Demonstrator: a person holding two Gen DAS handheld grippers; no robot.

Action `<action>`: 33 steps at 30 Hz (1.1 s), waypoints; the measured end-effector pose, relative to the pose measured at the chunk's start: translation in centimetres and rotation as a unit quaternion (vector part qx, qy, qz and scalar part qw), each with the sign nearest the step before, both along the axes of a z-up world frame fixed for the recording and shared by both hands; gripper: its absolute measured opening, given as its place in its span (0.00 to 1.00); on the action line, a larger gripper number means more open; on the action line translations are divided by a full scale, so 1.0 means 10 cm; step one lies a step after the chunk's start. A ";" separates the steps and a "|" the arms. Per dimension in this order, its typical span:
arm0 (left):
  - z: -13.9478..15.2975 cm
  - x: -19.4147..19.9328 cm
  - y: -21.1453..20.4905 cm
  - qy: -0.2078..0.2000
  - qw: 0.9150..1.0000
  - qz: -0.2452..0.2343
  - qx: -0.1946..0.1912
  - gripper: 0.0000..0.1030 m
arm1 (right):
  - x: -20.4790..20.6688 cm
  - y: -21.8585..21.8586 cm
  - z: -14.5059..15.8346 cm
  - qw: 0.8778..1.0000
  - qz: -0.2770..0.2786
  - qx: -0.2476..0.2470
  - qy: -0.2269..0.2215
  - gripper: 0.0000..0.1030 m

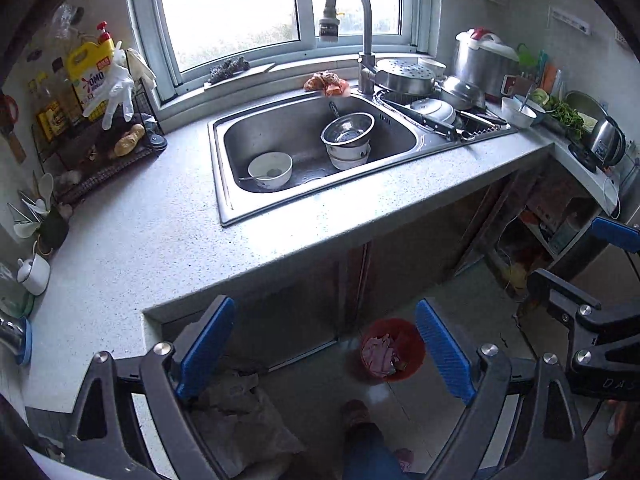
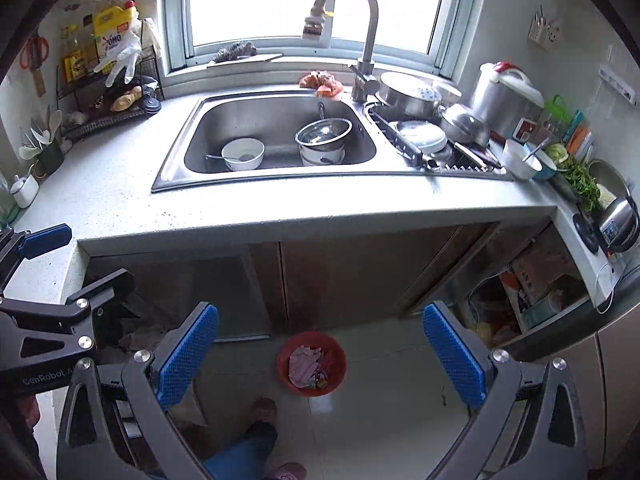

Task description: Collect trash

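Both the left gripper (image 1: 326,354) and the right gripper (image 2: 320,354) are held spread wide, nothing between the blue pads. Low in the frame, a round red plastic bin (image 2: 312,364) with crumpled pink trash (image 2: 303,364) inside is seen on the pale floor.

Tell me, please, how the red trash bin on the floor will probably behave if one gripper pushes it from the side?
The red trash bin looks like thin plastic holding only crumpled paper, so it is probably light. On the smooth, glossy floor tiles it would likely slide rather than resist. A push near its rim might tip it and spill the contents.
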State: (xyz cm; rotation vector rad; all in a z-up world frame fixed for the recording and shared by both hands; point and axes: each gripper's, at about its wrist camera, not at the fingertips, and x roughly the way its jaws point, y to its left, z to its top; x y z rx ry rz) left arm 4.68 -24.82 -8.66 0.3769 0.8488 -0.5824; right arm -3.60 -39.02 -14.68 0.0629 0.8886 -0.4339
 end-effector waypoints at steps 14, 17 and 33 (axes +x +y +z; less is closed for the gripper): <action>0.44 -0.71 0.46 -0.012 0.999 -0.001 -0.036 0.92 | -0.56 0.41 0.36 0.999 -0.013 -0.024 -0.044 1.00; 0.45 -0.73 0.50 0.001 1.000 -0.001 -0.028 0.92 | -0.58 0.46 0.38 0.998 -0.023 -0.029 -0.049 1.00; 0.53 -0.78 0.65 -0.010 1.000 -0.011 -0.013 0.92 | -0.61 0.64 0.39 0.998 -0.044 -0.011 -0.046 1.00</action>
